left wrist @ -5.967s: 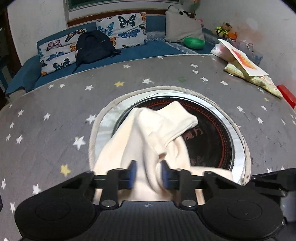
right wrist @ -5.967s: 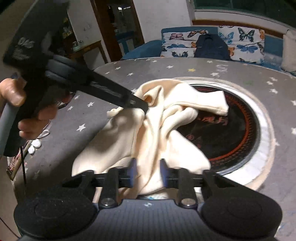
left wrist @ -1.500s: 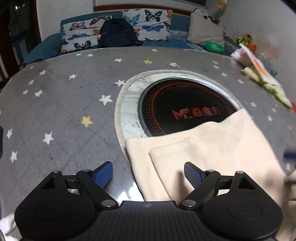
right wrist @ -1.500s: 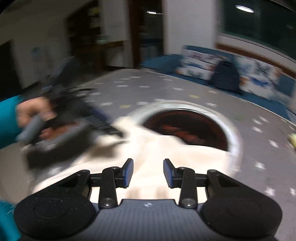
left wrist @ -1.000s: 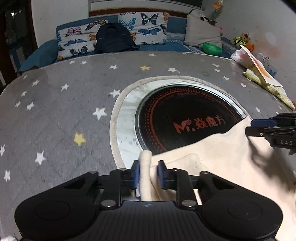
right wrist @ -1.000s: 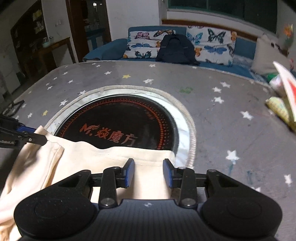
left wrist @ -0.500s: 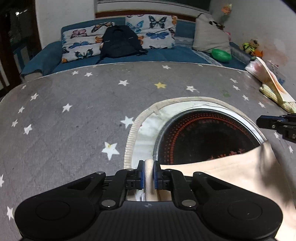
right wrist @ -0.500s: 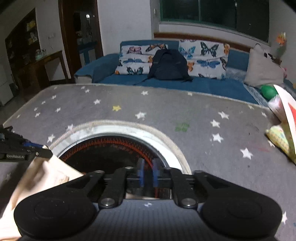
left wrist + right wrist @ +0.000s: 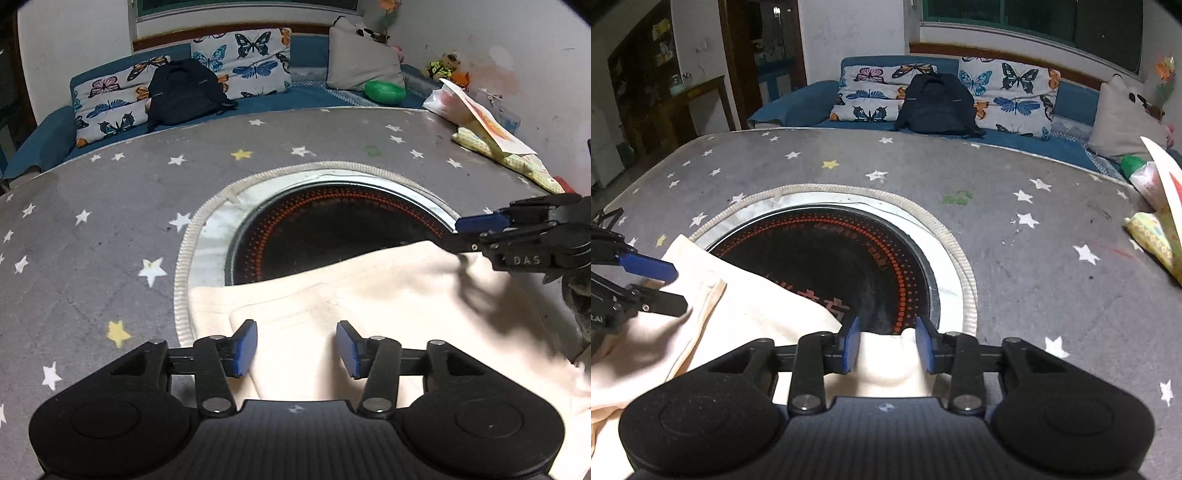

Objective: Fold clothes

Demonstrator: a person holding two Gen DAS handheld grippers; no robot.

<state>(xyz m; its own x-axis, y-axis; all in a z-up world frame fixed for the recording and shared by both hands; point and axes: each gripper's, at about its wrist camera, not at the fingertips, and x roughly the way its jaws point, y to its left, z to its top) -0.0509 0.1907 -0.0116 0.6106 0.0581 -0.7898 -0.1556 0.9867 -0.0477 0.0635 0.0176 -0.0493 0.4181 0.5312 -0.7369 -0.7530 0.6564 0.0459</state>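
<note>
A cream garment (image 9: 388, 295) lies flat on the near side of the star-print table, its far edge over the black round cooktop (image 9: 332, 229). My left gripper (image 9: 297, 345) is open above the garment's left part, with a sleeve or folded flap beneath it. My right gripper (image 9: 888, 341) is open over the garment's right corner (image 9: 890, 365), cloth bulging between the jaws. In the left wrist view the right gripper (image 9: 480, 230) shows open at the garment's far right corner. In the right wrist view the left gripper (image 9: 661, 284) shows open over the garment (image 9: 738, 306).
The grey star-print tablecloth (image 9: 92, 236) covers a round table with a ring-edged cutout around the cooktop. Papers and a patterned cloth (image 9: 495, 147) lie at the right edge. A blue sofa with butterfly cushions and a black backpack (image 9: 936, 105) stands behind the table.
Both grippers, shut on the garment's corners half a second ago, have opened and let the cloth down. The garment now lies flat across the cooktop's near edge.
</note>
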